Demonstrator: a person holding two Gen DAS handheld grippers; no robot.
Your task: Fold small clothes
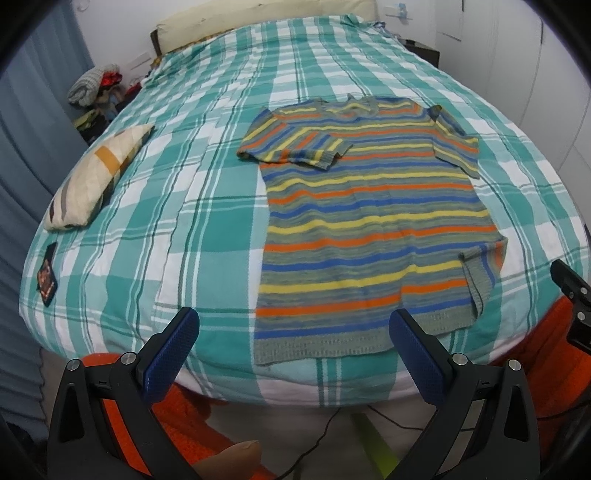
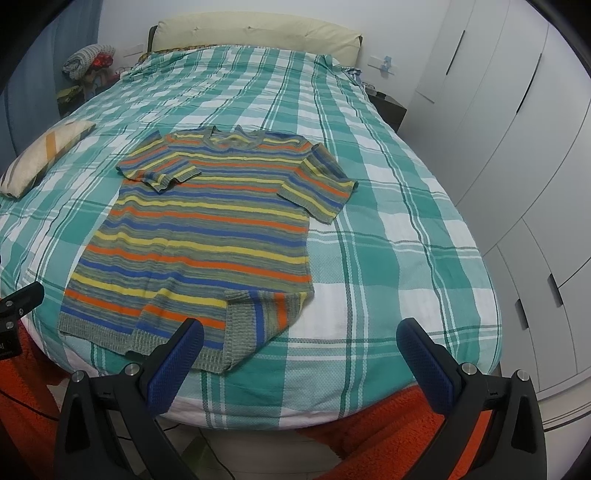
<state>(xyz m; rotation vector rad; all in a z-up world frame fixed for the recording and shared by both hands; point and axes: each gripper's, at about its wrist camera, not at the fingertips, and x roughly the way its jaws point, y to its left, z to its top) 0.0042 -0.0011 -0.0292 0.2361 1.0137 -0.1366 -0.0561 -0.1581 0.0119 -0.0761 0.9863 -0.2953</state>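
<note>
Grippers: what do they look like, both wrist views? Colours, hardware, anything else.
Left gripper and right gripper match: black angular plastic arms with triangular cutouts, silver round bolt heads, and blue finger pads with a fine dotted grip texture. No markings legible on them.

Both fisheye views look from beyond the near foot of the bed (image 1: 155,206), facing its far headboard (image 2: 255,33) and tilted down somewhat. The left wrist view sits further left, so the striped sweater (image 1: 373,221) lies right of its centre; the right wrist view sits further right, with the sweater (image 2: 207,229) left of centre, and takes in the wardrobe (image 2: 524,155) on the right. They share the bed, sweater and pillow (image 1: 96,177), from seemingly similar nearness.
</note>
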